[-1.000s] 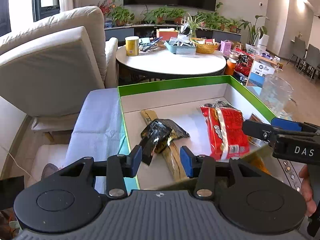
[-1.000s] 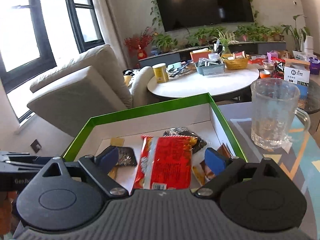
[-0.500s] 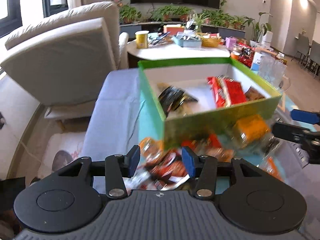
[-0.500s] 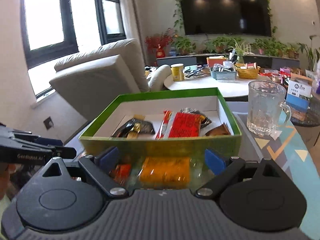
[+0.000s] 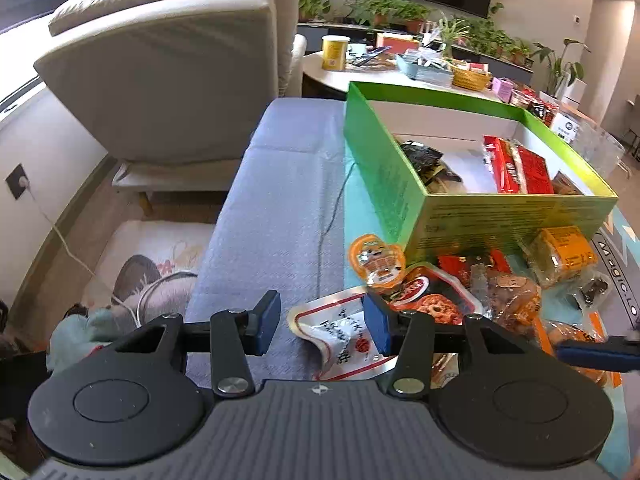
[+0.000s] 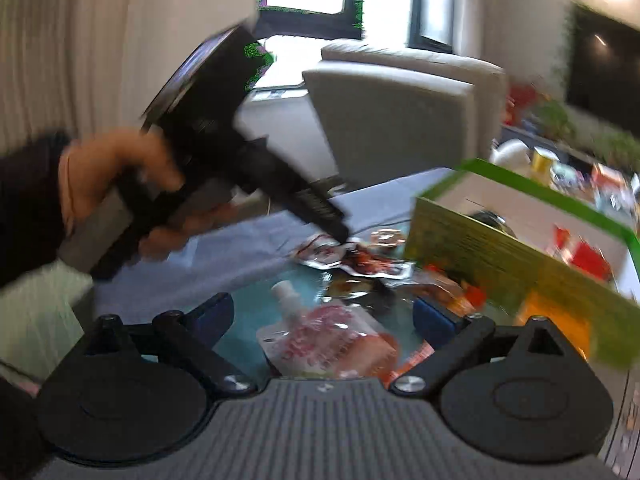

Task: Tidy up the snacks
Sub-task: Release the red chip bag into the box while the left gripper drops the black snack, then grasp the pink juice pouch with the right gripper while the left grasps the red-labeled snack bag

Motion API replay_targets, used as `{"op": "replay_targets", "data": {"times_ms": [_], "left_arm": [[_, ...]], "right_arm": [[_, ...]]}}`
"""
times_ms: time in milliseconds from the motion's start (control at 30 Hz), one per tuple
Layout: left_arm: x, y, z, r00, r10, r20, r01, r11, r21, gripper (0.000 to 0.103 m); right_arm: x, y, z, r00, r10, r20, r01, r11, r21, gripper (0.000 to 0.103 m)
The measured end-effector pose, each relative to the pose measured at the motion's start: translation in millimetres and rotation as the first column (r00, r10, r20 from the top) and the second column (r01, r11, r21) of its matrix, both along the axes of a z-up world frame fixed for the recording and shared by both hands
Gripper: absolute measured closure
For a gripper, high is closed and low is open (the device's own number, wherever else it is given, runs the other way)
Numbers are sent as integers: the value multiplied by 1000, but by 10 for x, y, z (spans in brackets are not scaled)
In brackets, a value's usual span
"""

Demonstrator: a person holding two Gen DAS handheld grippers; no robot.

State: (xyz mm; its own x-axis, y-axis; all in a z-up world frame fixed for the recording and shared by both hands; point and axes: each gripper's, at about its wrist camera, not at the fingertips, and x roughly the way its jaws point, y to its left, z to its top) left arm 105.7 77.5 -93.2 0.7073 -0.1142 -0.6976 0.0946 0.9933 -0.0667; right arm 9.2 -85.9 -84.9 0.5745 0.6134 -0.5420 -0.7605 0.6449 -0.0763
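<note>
A green box (image 5: 496,216) holds a red packet (image 5: 520,166) and a dark packet (image 5: 424,156). In front of it lies a pile of loose snacks. My left gripper (image 5: 322,326) is open just above a white and red pouch (image 5: 340,336), beside an orange jelly cup (image 5: 376,258) and an orange packet (image 5: 564,248). My right gripper (image 6: 320,320) is open over a pink spouted pouch (image 6: 324,340). The right wrist view is blurred; it shows the box (image 6: 520,256) at right and the left gripper (image 6: 336,232) over the pile.
A beige armchair (image 5: 172,80) stands behind the blue-grey cloth (image 5: 280,200). A round white table (image 5: 400,76) with a yellow can and baskets is farther back. A glass mug (image 5: 600,148) stands right of the box. A cable runs over the floor at left.
Both grippers pulled back from above the box and dropped toward the loose snack pile in front of it. The right gripper swung left, and its view is blurred by motion.
</note>
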Motion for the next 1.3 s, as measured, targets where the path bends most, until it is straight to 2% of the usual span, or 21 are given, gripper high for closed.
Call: {"op": "replay_targets", "data": {"times_ms": [67,200,333,467,567,700,800,967,1067,1133,1167,1233,1300], "left_arm": [[6,-14,10,1000,-20,3,20,1000,-4,59],[23,-20,2,1000,-23,2,23,1000,-2,59],[33,-1,-27,999,-43,3,43,998,-35,59],[-25,-62,-68,993,-117,-30,114,991,-73,58],[-167,-129,-70,989,-148,-26,146,988,-58,56],[-365,-199,-31,976,-207,-71,200,975,-95,54],[-493,-283,19,964,-247,-102,239,968,-79,54],[-636,-353,133,952,-289,-100,287,957,-28,53],[-635,-369,171,947,-318,-43,320,945,64,53],[-563,-360,139,929,-370,-16,370,923,108,53],[-505,-346,101,916,-401,-29,402,909,111,53],[-393,-304,8,876,-473,-92,479,875,66,53],[-356,-251,-47,863,-495,-105,501,865,38,53]], "right_arm": [[119,93,-76,1000,4,-28,-6,999,-45,23],[350,83,-216,989,-21,-144,9,996,-85,24],[395,-30,-214,983,-64,-169,53,996,-69,24],[352,-180,-211,975,-146,-165,133,987,-87,24],[306,-384,-258,953,-242,-183,228,969,-95,24],[309,-693,-276,894,-399,-204,385,917,-103,24],[305,-842,-286,851,-474,-226,465,880,-94,24],[251,-789,-305,844,-494,-209,488,869,-84,24],[262,-825,-312,839,-498,-217,495,866,-73,24],[264,-853,-311,838,-499,-220,497,865,-68,24],[258,-868,-308,838,-500,-219,498,864,-67,24],[196,-921,-281,836,-503,-220,501,863,-66,24],[181,-927,-280,835,-504,-220,503,862,-66,24]]}}
